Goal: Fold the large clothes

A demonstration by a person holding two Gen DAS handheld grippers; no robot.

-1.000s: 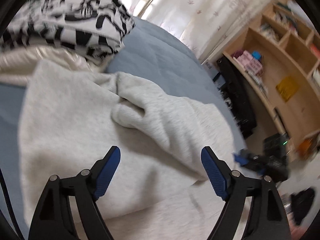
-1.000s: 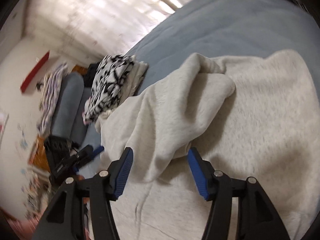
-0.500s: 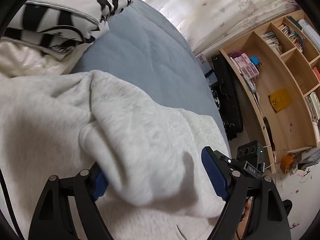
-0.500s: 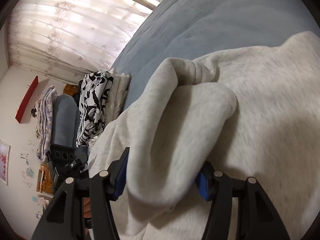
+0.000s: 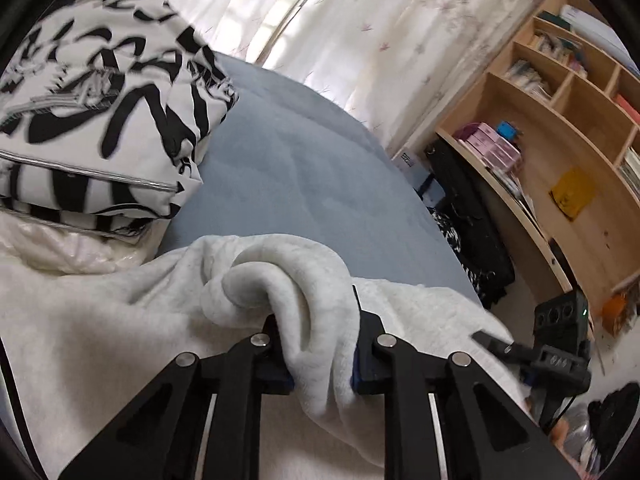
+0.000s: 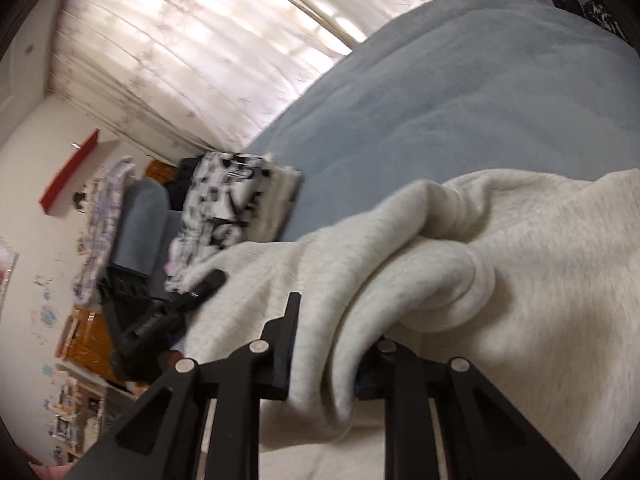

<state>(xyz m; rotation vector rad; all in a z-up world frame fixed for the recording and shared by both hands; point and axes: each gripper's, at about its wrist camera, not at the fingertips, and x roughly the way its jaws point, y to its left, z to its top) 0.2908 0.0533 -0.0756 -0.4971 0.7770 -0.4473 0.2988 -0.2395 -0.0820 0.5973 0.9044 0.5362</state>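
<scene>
Sweatshirt (image 5: pixel 120 320) beside folded pile (image 5: pixel 100 128), seemingly touching.

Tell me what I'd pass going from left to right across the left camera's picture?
Black-and-white patterned clothes → grey sweatshirt pinched in the left gripper → blue bed → wooden shelves.

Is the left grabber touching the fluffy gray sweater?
Touching. The left wrist view shows the left gripper shut on a bunched fold of the gray sweater, cloth pressed between both fingers.
</scene>
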